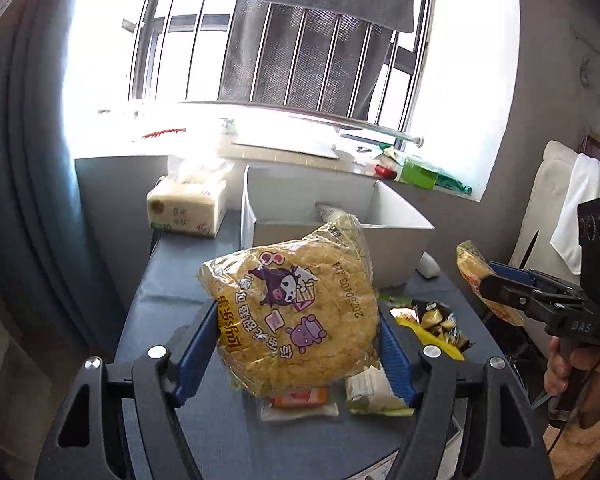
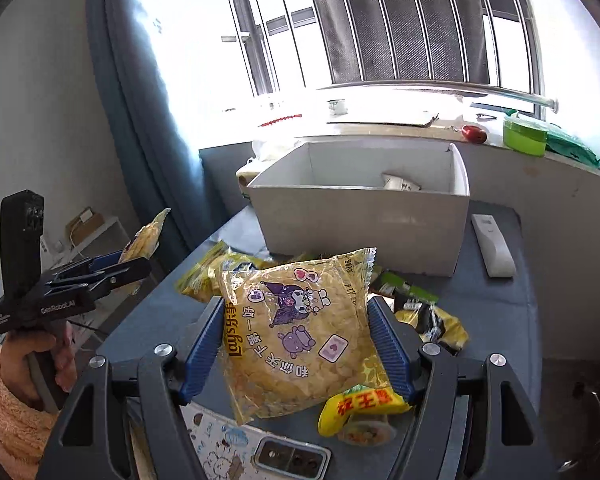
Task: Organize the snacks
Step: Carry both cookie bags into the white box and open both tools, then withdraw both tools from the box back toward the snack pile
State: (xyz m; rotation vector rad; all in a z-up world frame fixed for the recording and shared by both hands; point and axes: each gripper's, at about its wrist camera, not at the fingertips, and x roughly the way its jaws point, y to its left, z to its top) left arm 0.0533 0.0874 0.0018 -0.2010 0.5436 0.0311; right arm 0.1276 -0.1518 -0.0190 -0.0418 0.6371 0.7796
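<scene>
Chip bags, 1 clamped in left gripper (image 1: 298, 344), 1 in right gripper (image 2: 298, 350), white box (image 2: 360, 220) holding a white packet (image 2: 400, 182)

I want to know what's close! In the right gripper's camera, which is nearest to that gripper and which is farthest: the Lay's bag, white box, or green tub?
1. Lay's bag, held between its fingers.
2. White box, behind it on the table.
3. Green tub, far right on the windowsill.

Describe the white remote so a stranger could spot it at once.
Find the big white box on the grey table below the window. The white remote lies flat beside the box's right wall. Unlike the crinkly yellow snack bags nearby, it is a plain, rigid, slim bar.
</scene>
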